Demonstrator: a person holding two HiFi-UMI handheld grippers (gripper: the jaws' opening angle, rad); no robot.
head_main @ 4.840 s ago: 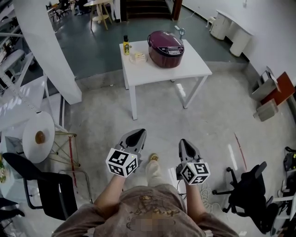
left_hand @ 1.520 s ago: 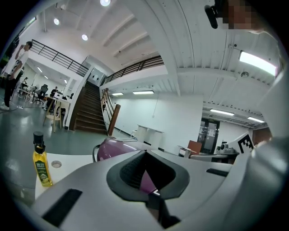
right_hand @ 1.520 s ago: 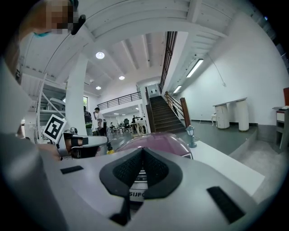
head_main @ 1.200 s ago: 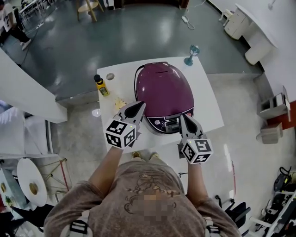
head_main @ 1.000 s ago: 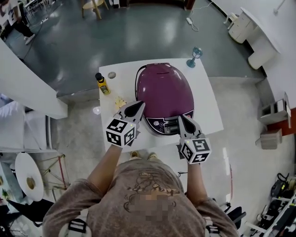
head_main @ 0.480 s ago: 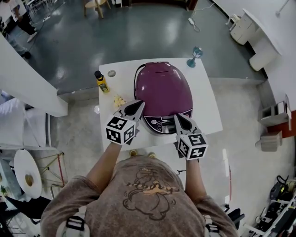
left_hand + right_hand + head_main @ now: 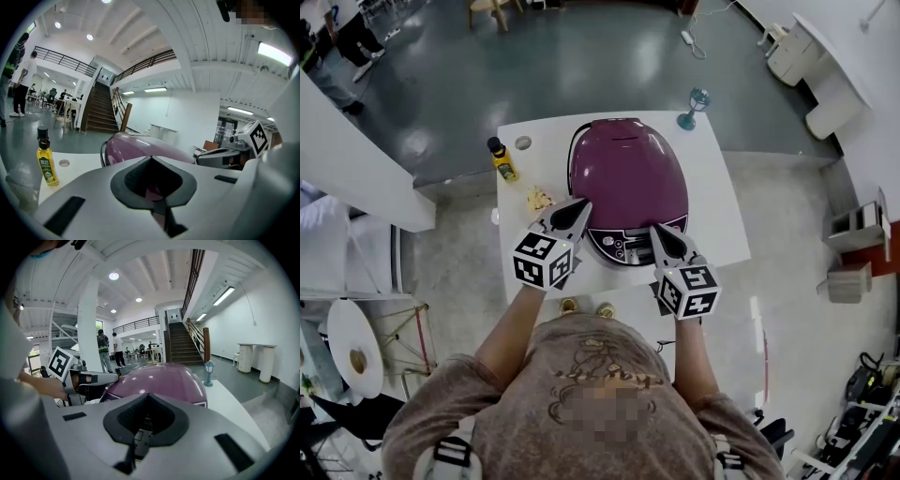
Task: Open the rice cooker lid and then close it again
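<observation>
A purple rice cooker (image 7: 627,176) with its lid down stands on a white table (image 7: 719,208). In the head view my left gripper (image 7: 584,201) is shut and empty, its tip at the cooker's front left edge. My right gripper (image 7: 655,229) is also shut and empty, its tip over the control panel (image 7: 625,246) at the cooker's front. The left gripper view looks past shut jaws (image 7: 151,158) at the cooker (image 7: 136,146) and the right gripper (image 7: 224,157). The right gripper view looks over shut jaws (image 7: 147,394) at the lid (image 7: 164,379) and the left gripper (image 7: 93,378).
On the table's left side are a yellow oil bottle (image 7: 500,159), a small round disc (image 7: 523,142) and a crumpled bit (image 7: 539,199). A blue goblet (image 7: 697,101) stands at the far right corner. People stand in the hall beyond (image 7: 107,348). Stairs (image 7: 183,345) rise behind.
The person has walked up from well back to the table's front edge. Over the last second the right gripper edged slightly left toward the cooker's front panel; the left gripper stayed.
</observation>
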